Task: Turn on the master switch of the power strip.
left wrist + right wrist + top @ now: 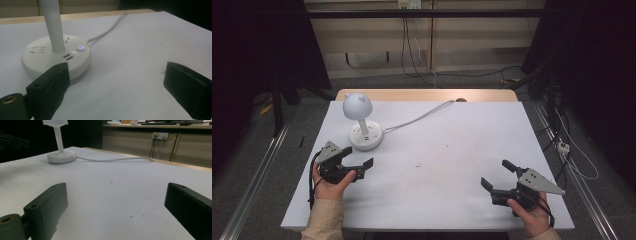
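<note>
- High view shows the white lamp [363, 122] standing at the far left of the table [452, 150], on a round base with sockets; the left gripper [360, 163] rests just beside this base, its jaws spread wide and holding nothing; the right gripper [497, 175] is well apart at the near right, its jaws also spread and empty.
- Left gripper view shows the base [56, 58] close in front, with a lit button [80, 48] and the thin stem [53, 27] rising from the middle; I judge that the lamp is top-heavy, so a push high on the stem could tip it over.
- If the jaws close on the smooth round base, I think they may slip off, because the edge is curved.
- The cable [419, 117] runs to the far edge of the table; pulling the lamp toward the person could tighten it and drag or turn the base.
- A jaw pressing the button by accident could switch the lamp.
</note>
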### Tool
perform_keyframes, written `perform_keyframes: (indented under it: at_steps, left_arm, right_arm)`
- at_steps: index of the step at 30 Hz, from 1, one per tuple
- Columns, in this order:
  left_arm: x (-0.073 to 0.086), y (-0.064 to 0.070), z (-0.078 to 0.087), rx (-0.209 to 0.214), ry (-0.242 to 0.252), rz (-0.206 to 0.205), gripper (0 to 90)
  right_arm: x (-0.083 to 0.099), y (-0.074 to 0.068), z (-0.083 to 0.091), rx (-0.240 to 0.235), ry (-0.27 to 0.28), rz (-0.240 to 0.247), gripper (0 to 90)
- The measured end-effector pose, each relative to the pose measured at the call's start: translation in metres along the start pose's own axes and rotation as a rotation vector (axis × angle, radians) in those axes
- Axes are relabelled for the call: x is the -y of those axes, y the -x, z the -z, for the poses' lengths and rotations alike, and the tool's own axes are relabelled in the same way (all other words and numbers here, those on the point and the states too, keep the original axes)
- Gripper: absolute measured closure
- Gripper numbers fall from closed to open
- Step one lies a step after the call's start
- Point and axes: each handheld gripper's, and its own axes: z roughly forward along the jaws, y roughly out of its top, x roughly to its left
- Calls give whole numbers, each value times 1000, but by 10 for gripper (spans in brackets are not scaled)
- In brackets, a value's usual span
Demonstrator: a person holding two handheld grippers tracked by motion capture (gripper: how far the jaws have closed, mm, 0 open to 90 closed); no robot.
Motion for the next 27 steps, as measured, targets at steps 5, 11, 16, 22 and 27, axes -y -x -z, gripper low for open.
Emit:
perform_keyframes:
  at_steps: [5,11,16,22,27]
  left_arm:
    - [4,-2,2,4,-8,1,65]
    - [6,-3,7,7,-1,9,65]
    - [9,-6,10,6,-6,6,63]
    - [11,-6,14,6,-5,9,61]
    - [13,-7,16,3,-5,8,61]
  right_arm:
    - [0,0,0,-3,0,-1,41]
    - [0,0,0,-2,-1,-1,41]
    - [0,0,0,-1,-2,0,41]
    - [1,0,0,2,-4,3,41]
    - [1,0,0,1,-5,3,41]
